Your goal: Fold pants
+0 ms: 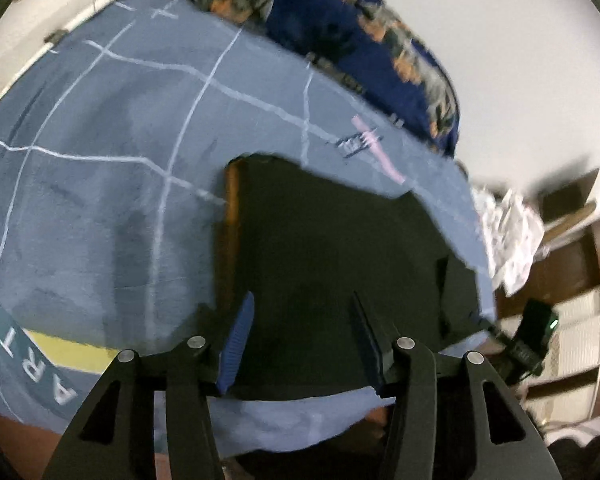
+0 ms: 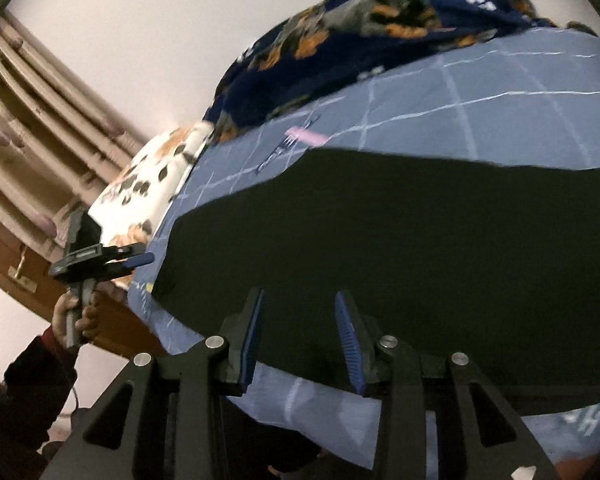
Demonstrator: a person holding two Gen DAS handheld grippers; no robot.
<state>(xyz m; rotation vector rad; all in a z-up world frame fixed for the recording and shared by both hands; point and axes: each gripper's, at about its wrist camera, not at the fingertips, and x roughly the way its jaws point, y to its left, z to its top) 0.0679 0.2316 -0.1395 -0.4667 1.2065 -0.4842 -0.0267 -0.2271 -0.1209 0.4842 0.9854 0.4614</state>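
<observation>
Dark pants [image 1: 332,240] lie flat on the blue bedsheet [image 1: 100,160], near its front edge. Left gripper [image 1: 300,344] and right gripper [image 2: 300,336] hover above the pants, jaws apart, holding nothing. Patterned blanket [image 2: 340,40] lies behind the pants.

The pants [image 1: 332,248] lie flat on the bedsheet [image 1: 100,168], near its front edge. Behind them, along the far side of the sheet, sits a bunched blanket [image 1: 340,32] — a pillow [image 2: 148,188] lies just beside its end. The left gripper [image 1: 300,340] and right gripper [image 2: 300,332] both sit over the pants' near edge, jaws apart — the left well to the left of the right.
</observation>
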